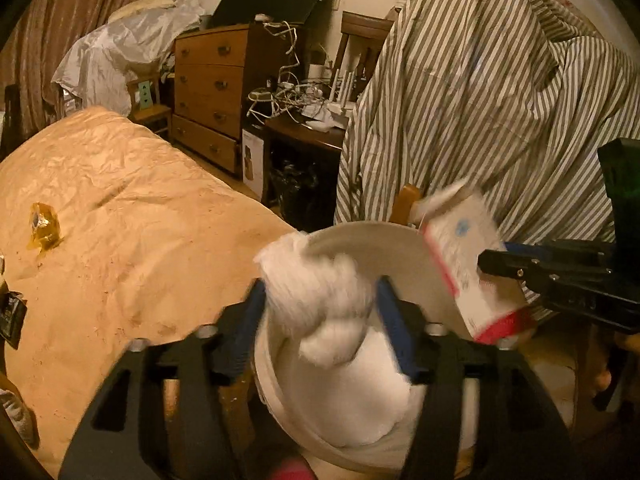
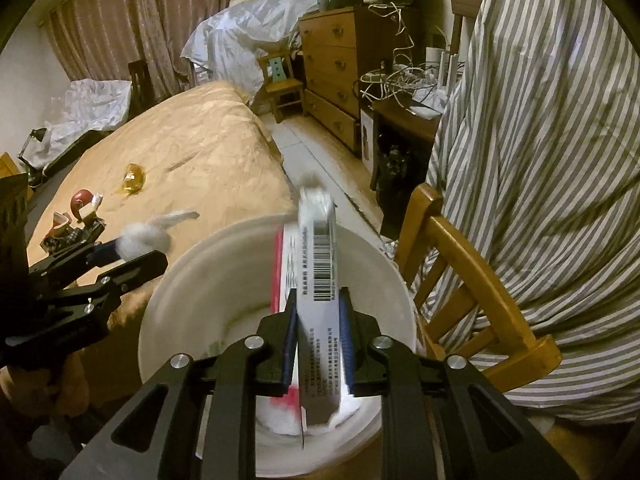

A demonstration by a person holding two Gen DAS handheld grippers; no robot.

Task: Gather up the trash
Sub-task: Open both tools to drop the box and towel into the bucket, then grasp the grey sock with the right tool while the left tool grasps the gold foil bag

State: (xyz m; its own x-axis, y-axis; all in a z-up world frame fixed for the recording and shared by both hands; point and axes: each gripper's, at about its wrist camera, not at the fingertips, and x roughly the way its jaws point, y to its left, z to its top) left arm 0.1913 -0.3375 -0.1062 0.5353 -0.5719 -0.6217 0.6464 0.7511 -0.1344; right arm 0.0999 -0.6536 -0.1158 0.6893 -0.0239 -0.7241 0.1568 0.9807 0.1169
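My left tool [image 1: 320, 312] wide around white tissue wad [image 1: 320, 292]; right tool [image 2: 318, 332] holding carton [image 2: 320, 280] over white bucket [image 2: 192, 280].

Your left claw [image 1: 320, 312] points down and forward, its blue-padded fingers [image 1: 394, 332] spread apart with clear gaps at each side of what sits between them (nothing is pressed). Your right claw [image 2: 318, 340] also tilts downward, black fingers much closer together, pads lying along both faces of what it carries.
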